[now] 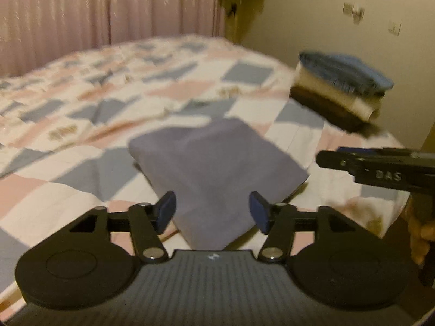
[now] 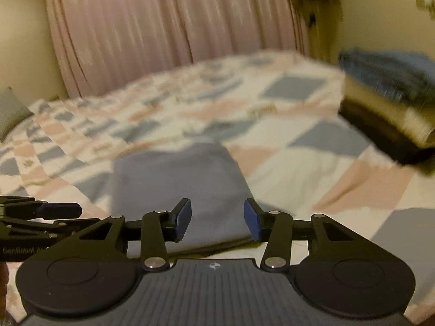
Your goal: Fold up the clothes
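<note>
Folded purple-grey garment [image 1: 214, 174] is laid flat on the bed [image 1: 81, 114], just ahead of both tools. Left tool [image 1: 212, 211] is released, jaws spread, nothing gripped; right tool [image 2: 217, 218] likewise released, empty.

Risks, as judged:
- Both views are motion-blurred — edge of the garment could be misjudged, so only the top layer gets pinched and the fold is pulled open.
- The quilt could be caught along w/ the garment if the jaws are driven too low.
- Tools are near each other — a clash is possible.

View diffs: left view shows the right tool's side w/ lettering and the finished stack [image 1: 345, 89] clearly; right view shows the left tool at far left plus a grey pillow [image 2: 11, 111], unseen in the other.
</note>
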Motion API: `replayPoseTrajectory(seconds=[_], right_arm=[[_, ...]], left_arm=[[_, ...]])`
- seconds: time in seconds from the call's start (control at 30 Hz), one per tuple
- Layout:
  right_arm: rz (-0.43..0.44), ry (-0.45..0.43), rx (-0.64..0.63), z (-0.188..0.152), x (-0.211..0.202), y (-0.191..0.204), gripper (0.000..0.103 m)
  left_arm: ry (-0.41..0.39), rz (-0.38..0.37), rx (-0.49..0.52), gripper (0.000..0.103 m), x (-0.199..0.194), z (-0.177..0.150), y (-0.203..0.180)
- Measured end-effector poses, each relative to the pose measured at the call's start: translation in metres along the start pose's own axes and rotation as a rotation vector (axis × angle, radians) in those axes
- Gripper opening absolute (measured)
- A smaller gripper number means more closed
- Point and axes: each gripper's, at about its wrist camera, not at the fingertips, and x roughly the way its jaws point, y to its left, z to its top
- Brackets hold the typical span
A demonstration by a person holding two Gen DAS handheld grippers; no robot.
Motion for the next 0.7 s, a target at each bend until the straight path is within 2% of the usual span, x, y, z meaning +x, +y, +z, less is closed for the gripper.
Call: replayPoseTrajectory(seconds=[0.03,0.07,0.1,0.13,0.2,0.23,0.47,0.7], right_arm=[[-0.003,-0.012,0.006,-0.002,-0.012,0.003,0.057],[-0.008,-0.022,0.012,-0.004,-0.024,0.006,0.064],[-0.023,-0.027,0.018,-0.008,-0.035,0.009,0.081],[-0.041,-0.031,0.019,-0.012,-0.046,0.013,0.093],[-0.06,-0.04,0.015,-0.021,-0.063,0.021,0.096],[-0.071,-0.038,0.02,-0.026,-0.07,0.024,0.101],[-0.189,-0.014,0.04,-0.055,-0.106,0.043,0.102],[-0.173,-0.005,0.008,-0.061,-0.112,0.062,0.103]], left_arm=[[-0.014,0.004,-0.004,0.071,-0.013,-0.003,-0.001],[-0.019,0.005,-0.013,0.073,-0.024,-0.007,-0.001],[-0.021,0.004,-0.022,0.075,-0.034,-0.011,-0.001],[-0.018,-0.001,-0.035,0.081,-0.042,-0.016,0.0],[-0.011,-0.01,-0.059,0.091,-0.058,-0.026,0.0],[-0.008,-0.012,-0.067,0.092,-0.065,-0.031,0.001],[-0.01,0.02,-0.047,0.099,-0.103,-0.057,-0.004],[-0.008,0.029,-0.059,0.102,-0.116,-0.066,0.0]])
